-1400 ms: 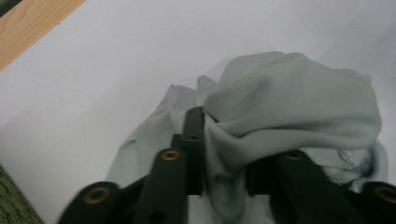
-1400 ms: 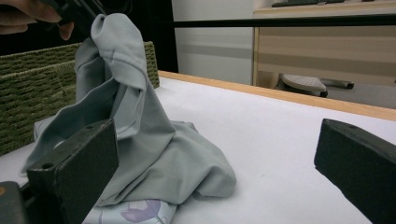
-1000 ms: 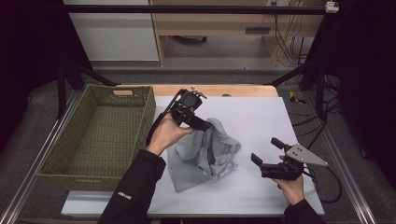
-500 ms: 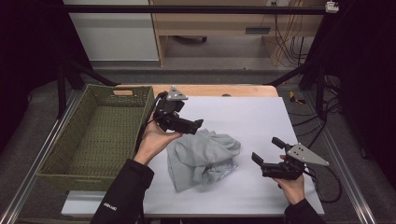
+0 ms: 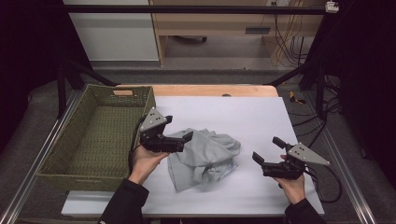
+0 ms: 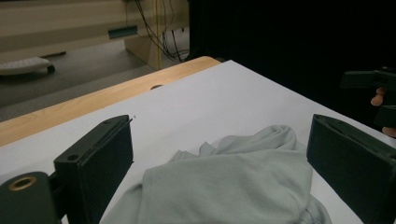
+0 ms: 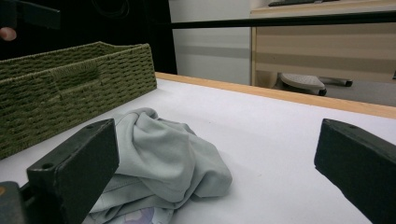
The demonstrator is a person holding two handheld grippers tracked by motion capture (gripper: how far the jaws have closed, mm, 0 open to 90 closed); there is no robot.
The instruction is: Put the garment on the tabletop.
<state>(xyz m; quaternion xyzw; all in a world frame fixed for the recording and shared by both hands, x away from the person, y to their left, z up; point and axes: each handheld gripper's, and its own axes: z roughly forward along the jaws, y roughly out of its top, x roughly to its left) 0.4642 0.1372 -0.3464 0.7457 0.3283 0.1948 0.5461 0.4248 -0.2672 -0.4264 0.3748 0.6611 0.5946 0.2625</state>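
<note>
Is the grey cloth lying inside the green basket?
No, the grey cloth lies crumpled on the white table, to the right of the green basket.

1. The left gripper (image 5: 176,131) is matte black with blocky rectangular jaws, a grey three-cornered plate on top and a black cable.
2. The right gripper (image 5: 267,150) matches it; its cable loops beside the table (image 5: 261,112) edge.
3. A brass-coloured ring sits near the left jaw's base.
4. Both sleeves are dark.
</note>
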